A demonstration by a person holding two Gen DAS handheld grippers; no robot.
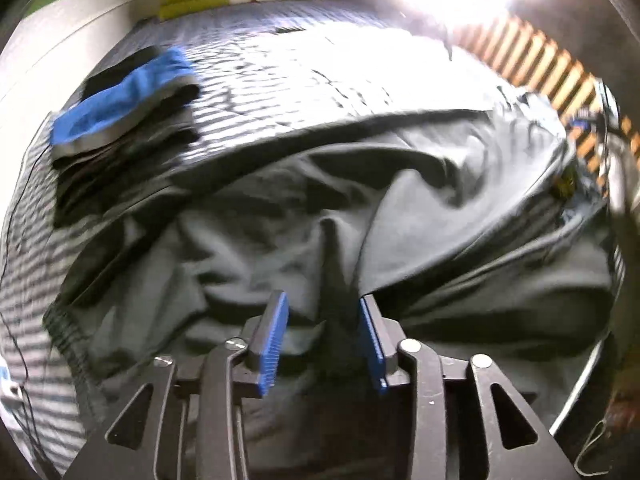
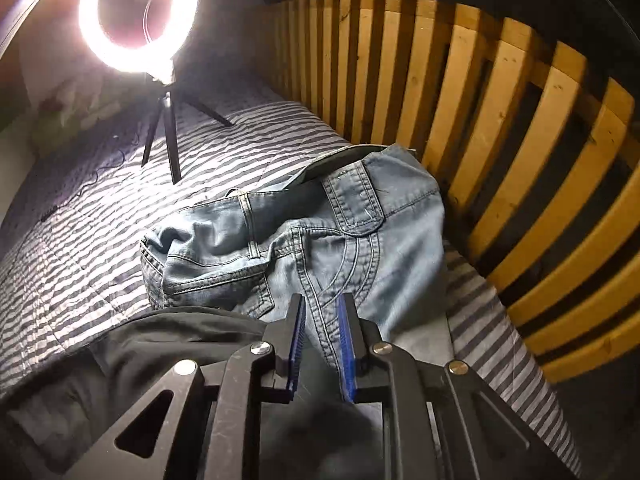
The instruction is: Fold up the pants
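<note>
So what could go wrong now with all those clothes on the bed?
The dark pants lie bunched and wrinkled, so a fold made now might come out crooked. They overlap the blue jeans, so pulling one could drag the other. The ring light stands on thin tripod legs on the soft striped bedcover, and tugging cloth nearby might tip it.

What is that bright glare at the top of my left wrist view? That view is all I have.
Observer: A ring light on a small tripod, standing on the striped bedcover.
Operator: And the pale blue cloth at my right edge?
Observer: Crumpled jeans, lying beside a wooden slat rail.
Operator: Is the other gripper holding them?
Observer: No. The right gripper is over them, jaws slightly apart, nothing pinched.
</note>
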